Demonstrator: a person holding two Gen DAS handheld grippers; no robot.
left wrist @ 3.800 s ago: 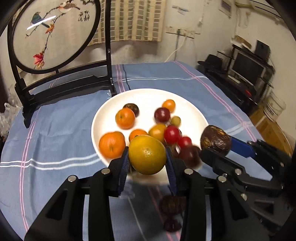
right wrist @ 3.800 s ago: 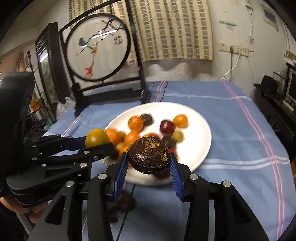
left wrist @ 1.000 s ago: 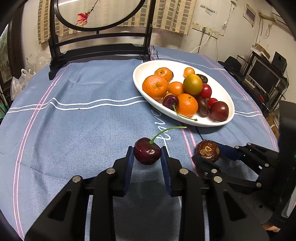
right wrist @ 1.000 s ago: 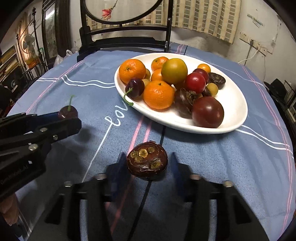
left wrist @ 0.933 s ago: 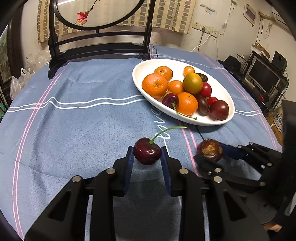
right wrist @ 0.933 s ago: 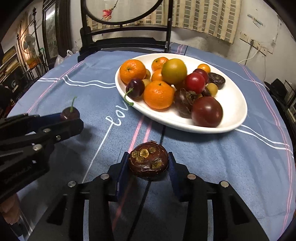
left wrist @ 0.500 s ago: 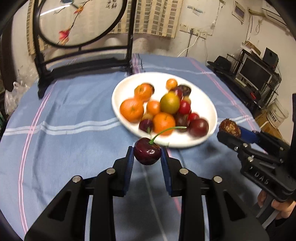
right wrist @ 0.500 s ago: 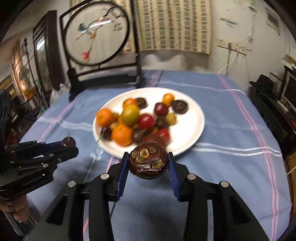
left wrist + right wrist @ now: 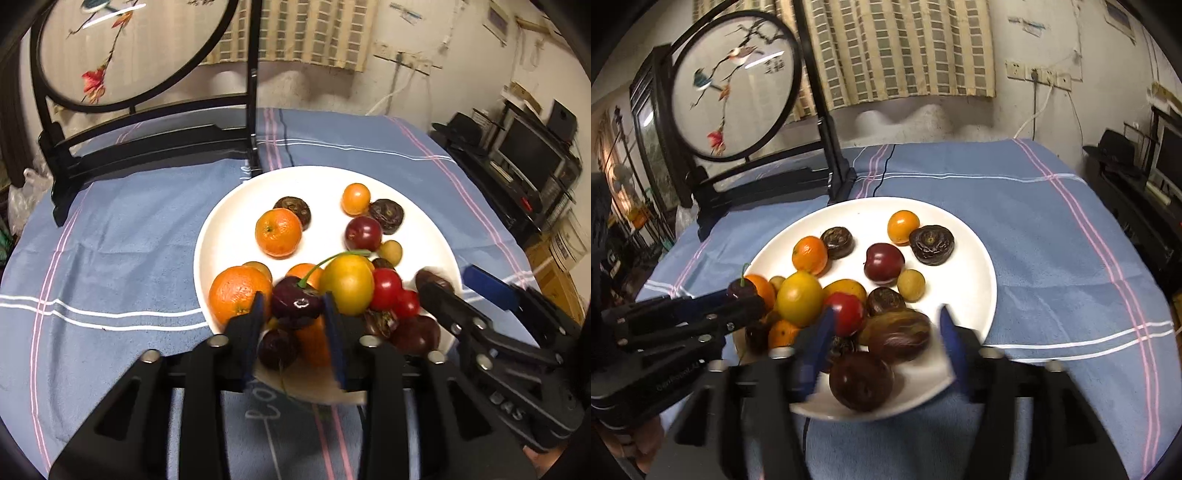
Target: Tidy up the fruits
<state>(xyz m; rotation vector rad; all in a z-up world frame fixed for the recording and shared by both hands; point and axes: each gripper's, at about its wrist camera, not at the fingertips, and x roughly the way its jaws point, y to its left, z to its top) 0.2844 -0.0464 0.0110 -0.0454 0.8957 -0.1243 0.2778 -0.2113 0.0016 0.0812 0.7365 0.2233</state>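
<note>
Blue striped cloth covers the surface, with the white plate of mixed fruit at its middle. Over the plate's near edge, both tools are releasing: the right gripper has its jaws opening around a dark brown fruit, and the left gripper has its jaws opening with the cherry between them. Next, I judge, both should lift clear without nudging the pile.

Plate: glossy white, ceramic-looking, smooth. Tablecloth: matt blue woven cloth with pink and white stripes. Cherry: dark red, shiny skin. Mandarin: orange, dimpled peel. Dark brown fruit, upper right of the plate: wrinkled, dull. Screen frame: black lacquered wood, glossy.
</note>
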